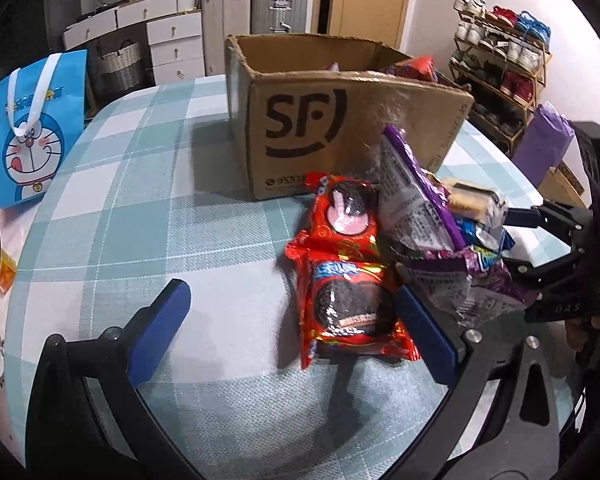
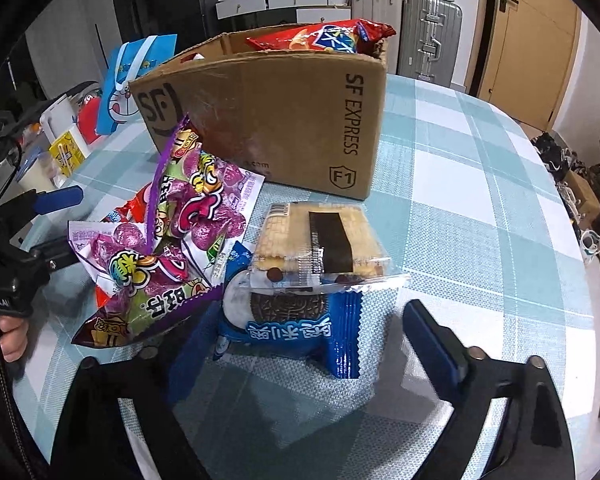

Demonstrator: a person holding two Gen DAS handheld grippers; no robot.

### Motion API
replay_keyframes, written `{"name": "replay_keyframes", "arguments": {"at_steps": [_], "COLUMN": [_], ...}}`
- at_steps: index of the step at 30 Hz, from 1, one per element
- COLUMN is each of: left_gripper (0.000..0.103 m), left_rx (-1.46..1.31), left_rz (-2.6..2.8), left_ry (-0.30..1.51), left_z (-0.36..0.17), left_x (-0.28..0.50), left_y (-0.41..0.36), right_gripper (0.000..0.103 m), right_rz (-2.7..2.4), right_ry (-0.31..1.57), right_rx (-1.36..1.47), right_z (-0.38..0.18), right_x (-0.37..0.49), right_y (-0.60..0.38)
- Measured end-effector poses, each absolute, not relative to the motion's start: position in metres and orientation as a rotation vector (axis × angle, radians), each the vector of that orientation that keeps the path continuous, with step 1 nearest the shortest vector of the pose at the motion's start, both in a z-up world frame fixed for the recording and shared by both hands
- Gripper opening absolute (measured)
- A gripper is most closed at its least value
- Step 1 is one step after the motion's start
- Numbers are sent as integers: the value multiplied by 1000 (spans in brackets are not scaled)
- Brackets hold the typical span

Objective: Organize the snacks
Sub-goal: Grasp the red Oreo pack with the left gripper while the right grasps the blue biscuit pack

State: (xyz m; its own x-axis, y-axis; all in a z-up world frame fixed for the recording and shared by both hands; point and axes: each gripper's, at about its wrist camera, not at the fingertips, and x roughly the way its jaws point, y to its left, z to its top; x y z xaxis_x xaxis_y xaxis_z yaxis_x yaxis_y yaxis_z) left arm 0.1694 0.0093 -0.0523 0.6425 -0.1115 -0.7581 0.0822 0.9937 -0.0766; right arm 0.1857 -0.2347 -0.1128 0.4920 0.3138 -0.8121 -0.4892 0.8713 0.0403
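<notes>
Box (image 1: 324,120) interior mostly hidden by its front wall; only the tops of red packs (image 2: 324,38) poke above the rim. Left finger of right gripper (image 2: 312,344) is largely covered by the purple candy bags (image 2: 172,240), so only its blue edge shows. Right gripper seen from left cam is cut off at frame edge, partly behind the snack pile.

Left gripper (image 1: 296,332) fingers wide apart, holding nothing; the red cookie packs (image 1: 348,272) lie between them on the table (image 1: 140,200), nearer the right finger. Right gripper fingers also spread, w/ the blue cookie pack (image 2: 300,320) between, not clamped. Clear-wrapped biscuit pack (image 2: 320,240) rests on top of the blue one.

Snacks sit in a heap just in front of the box. Packs are crinkly foil, glossy; box is plain corrugated cardboard w/ torn rim, black print. Table has woven plaid cloth, teal/white. Blue cartoon bag (image 1: 32,128) stands at the table's left edge.
</notes>
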Motion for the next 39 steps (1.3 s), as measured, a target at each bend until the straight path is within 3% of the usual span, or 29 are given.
{"name": "replay_keyframes", "arguments": {"at_steps": [3,12,23,28,32,39], "left_gripper": [103,103,102,83,57,47], "left_rx": [-23,1,-2,-11,-11,-43], "left_rz": [-141,-163,-163,-199,-241,-258], "left_ry": [881,920,941,936,932,903], "left_z": [-55,-64,-70,-71,-69,-60], "left_x": [169,170,173,170,167,165], "left_y": [3,-8,-11,-10,-13,-6], "right_gripper": [82,81,73,66,54,47], "right_rz": [520,526,541,547,569,621], "right_ry": [943,947,937,922,909,866], "right_rx": [-210,-205,-224,-237,-223,-213], "right_z": [-113,-113,-113,-111,-107,-98], "right_x": [183,183,181,178,177,169], "right_y": [-231,-231,-229,-228,-229,-227]}}
